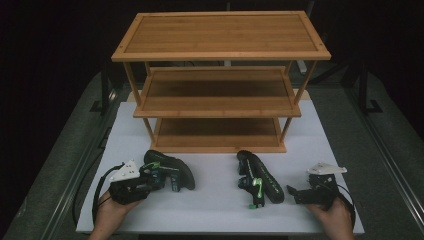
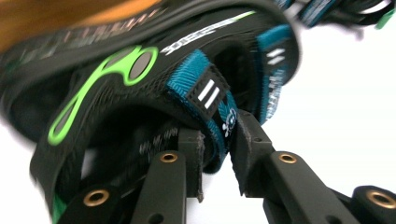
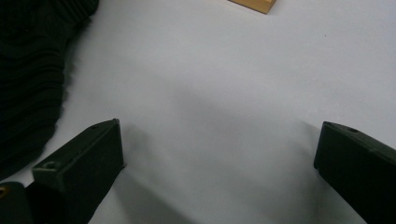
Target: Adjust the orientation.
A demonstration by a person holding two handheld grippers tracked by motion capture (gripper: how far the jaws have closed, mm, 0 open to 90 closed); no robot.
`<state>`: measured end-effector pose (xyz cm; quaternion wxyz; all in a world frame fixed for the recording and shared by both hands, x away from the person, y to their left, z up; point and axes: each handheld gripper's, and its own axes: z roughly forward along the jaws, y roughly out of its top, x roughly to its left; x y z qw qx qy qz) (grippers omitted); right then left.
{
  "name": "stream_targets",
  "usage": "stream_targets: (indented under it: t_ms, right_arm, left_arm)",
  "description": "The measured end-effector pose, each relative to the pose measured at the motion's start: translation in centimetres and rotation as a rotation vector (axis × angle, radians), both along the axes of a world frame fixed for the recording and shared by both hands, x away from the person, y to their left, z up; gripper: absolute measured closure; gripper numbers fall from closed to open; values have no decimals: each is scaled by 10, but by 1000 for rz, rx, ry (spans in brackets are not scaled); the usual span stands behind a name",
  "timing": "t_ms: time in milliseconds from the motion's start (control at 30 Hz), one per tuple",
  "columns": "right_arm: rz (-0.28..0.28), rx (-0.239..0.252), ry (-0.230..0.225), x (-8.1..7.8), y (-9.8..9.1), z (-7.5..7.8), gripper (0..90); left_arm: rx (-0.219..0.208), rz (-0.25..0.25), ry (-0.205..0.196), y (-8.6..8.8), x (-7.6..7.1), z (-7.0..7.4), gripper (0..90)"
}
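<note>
Two black sandals with green and blue trim lie on the white mat point(image 1: 215, 205) in front of a bamboo rack. My left gripper point(image 1: 159, 181) point(image 2: 217, 156) is shut on a blue and black strap of the left sandal point(image 1: 172, 170) point(image 2: 140, 79), with the strap pinched between its pads. The right sandal point(image 1: 262, 181) lies on its side, and its ribbed sole point(image 3: 32, 70) is at the left of the right gripper view. To the right of it, low over the mat, my right gripper point(image 1: 294, 192) point(image 3: 219, 135) is open with nothing between its fingers.
A three-tier bamboo shoe rack point(image 1: 220, 105) stands at the back of the mat, its shelves bare; one foot of the rack point(image 3: 254, 3) is ahead of my right gripper. Dark floor and metal rails border the mat on both sides.
</note>
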<state>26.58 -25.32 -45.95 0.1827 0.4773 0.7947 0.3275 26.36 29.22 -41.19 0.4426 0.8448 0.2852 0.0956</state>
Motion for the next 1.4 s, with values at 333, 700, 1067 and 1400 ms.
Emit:
stream_targets:
  t_ms: [333,700,1067,1400]
  right_arm:
    - [0,0,-1,0,0,0,6]
    - [1,-1,-2,0,0,0,6]
    - [1,0,-2,0,0,0,6]
    - [1,0,-1,0,0,0,6]
  left_arm:
    - [-56,-32,33,-2,-15,19,820]
    - [-70,-24,124,-5,-27,20,816]
    - [-23,-19,136,-10,-5,23,740]
    - [0,-6,156,-19,23,23,678]
